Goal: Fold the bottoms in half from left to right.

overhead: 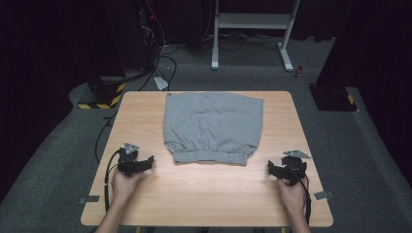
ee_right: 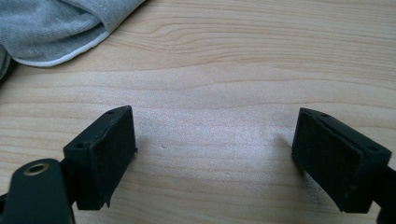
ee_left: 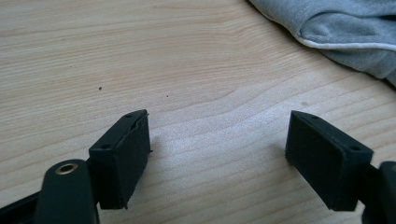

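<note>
both my left gripper (overhead: 145, 164) and right gripper (overhead: 273, 170) rest wide open and empty at the frame's lower corners, flanking the grey shorts (overhead: 214, 126) lying centre on the table (overhead: 204, 194), folding seemingly unstarted.

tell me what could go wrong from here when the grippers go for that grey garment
1. Both jaw pairs stand wide open over bare wood, apart from the grey garment. The left gripper and right gripper might pinch only the top layer at the gathered waistband, so the garment could open up instead of lifting as one.
2. The far edge lies close to the table rim; a forward push could slide the cloth over it.
3. Low jaws may scrape the wood.
</note>
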